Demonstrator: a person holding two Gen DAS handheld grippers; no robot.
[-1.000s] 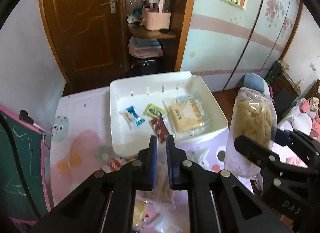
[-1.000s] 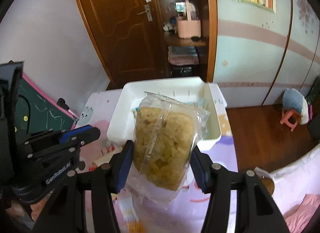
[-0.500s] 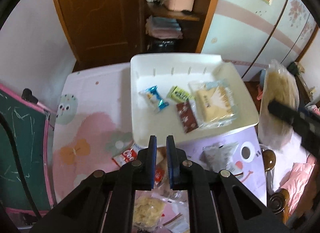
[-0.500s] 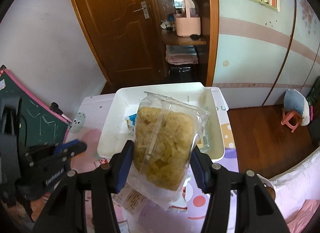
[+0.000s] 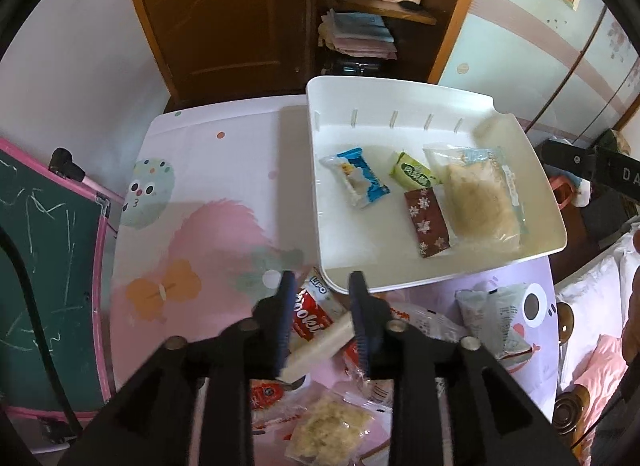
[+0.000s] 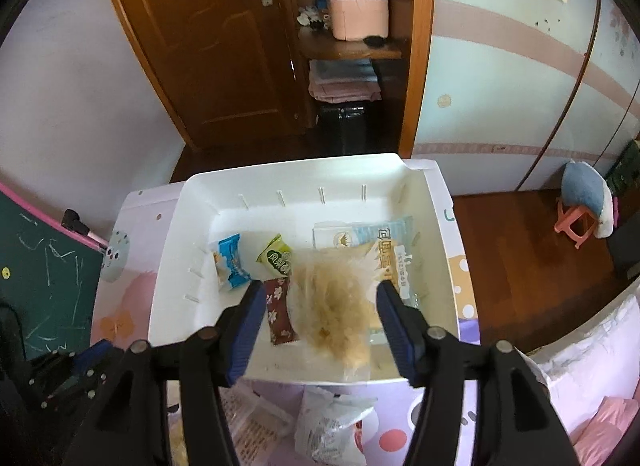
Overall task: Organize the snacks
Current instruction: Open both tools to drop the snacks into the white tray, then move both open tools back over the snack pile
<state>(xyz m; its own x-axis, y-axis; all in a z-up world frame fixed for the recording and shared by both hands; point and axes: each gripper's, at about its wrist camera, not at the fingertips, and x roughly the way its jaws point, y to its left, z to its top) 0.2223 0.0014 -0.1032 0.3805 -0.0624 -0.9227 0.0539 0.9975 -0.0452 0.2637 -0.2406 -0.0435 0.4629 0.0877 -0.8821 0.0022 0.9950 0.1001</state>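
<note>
**Ana:** Looking along the right gripper (image 6: pixel 318 308), where is there room to move?

**Ben:** Its jaws hang over the white tray (image 6: pixel 172 266) and are opening. The clear bag of pale yellow crisps (image 6: pixel 336 306) sits blurred between them, clear of both pads, over the flat cracker pack (image 6: pixel 384 250). Free tray floor lies along the far wall with its slots and down the left side. The tray's right wall runs close to the bench (image 6: pixel 464 278) edge, with wooden floor beyond.

**Ana:** And the smaller packs?

**Ben:** The blue wrapper (image 6: pixel 232 262), green wrapper (image 6: pixel 276 260) and brown wrapper (image 6: pixel 280 316) lie left of the bag, the brown one just beside the left jaw.

**Ana:** What does the left wrist view add?

**Ben:** The left gripper (image 5: pixel 320 306) is over the loose snacks in front of the tray's near rim. Its jaws are opening too, slightly spread; a pale wafer bar (image 5: pixel 320 342) and a red cookie pack (image 5: pixel 310 314) lie below the gap, and I see no pad pressing them. That view shows the wide bare left half of the bench and the green chalkboard (image 5: pixel 44 266) at its left edge. A grey packet (image 5: pixel 492 314) lies near the bench's right edge.
</note>
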